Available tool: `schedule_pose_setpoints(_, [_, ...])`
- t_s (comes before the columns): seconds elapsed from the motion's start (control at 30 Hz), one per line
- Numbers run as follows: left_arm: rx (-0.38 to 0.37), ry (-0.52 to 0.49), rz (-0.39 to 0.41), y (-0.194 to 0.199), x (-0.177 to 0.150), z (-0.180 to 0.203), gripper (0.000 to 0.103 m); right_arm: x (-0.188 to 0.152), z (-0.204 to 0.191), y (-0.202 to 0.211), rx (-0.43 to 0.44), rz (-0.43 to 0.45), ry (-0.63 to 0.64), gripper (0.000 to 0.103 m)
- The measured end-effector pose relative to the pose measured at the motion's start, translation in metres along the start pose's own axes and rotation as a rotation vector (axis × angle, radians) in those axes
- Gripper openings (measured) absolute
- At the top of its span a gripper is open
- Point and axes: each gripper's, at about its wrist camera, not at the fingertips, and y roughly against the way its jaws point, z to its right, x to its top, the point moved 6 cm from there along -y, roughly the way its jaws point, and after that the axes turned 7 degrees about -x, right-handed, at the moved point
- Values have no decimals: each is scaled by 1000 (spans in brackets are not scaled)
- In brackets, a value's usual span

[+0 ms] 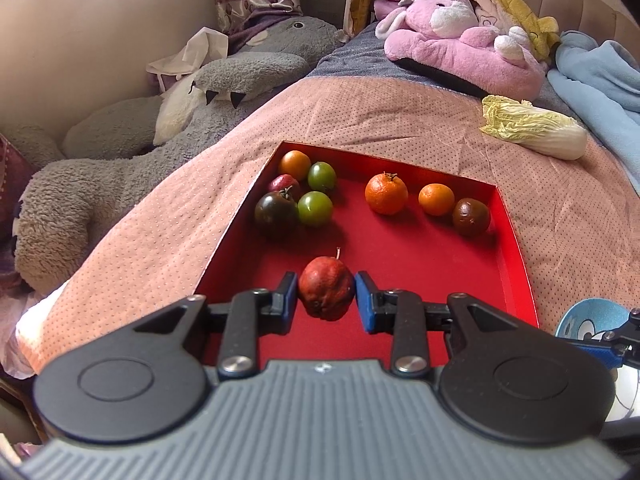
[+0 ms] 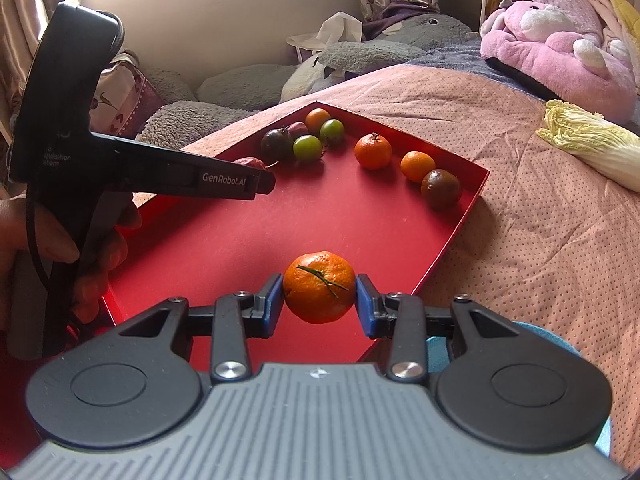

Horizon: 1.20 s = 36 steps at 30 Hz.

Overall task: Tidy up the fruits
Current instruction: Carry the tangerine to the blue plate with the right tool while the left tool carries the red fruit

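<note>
A red tray (image 1: pixel 516 248) (image 2: pixel 468 204) lies on the pink bedspread. My left gripper (image 1: pixel 326 298) is shut on a wrinkled red fruit (image 1: pixel 326 294) above the tray's near part. My right gripper (image 2: pixel 319 300) is shut on an orange tangerine (image 2: pixel 319 286) above the tray's near right corner. At the far left of the tray sit a dark tomato (image 1: pixel 276 214), two green fruits (image 1: pixel 315 208), a small purple fruit and an orange one. At the far right sit two tangerines (image 1: pixel 386 194) and a dark brown fruit (image 1: pixel 471 217). The left gripper's body (image 2: pixel 120 168) shows in the right wrist view.
A napa cabbage (image 1: pixel 536 128) (image 2: pixel 592 144) lies on the bedspread right of the tray. A grey plush (image 1: pixel 168 132) lies along the left, a pink plush (image 1: pixel 460 48) at the back. A blue item (image 1: pixel 592 320) sits near the tray's near right corner.
</note>
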Motion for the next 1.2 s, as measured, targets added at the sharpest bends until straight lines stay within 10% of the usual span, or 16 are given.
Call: schedule_pose_setpoints(1.2, [-57, -79, 13, 12, -16, 50, 34, -68, 89, 42, -110, -12, -146, 44])
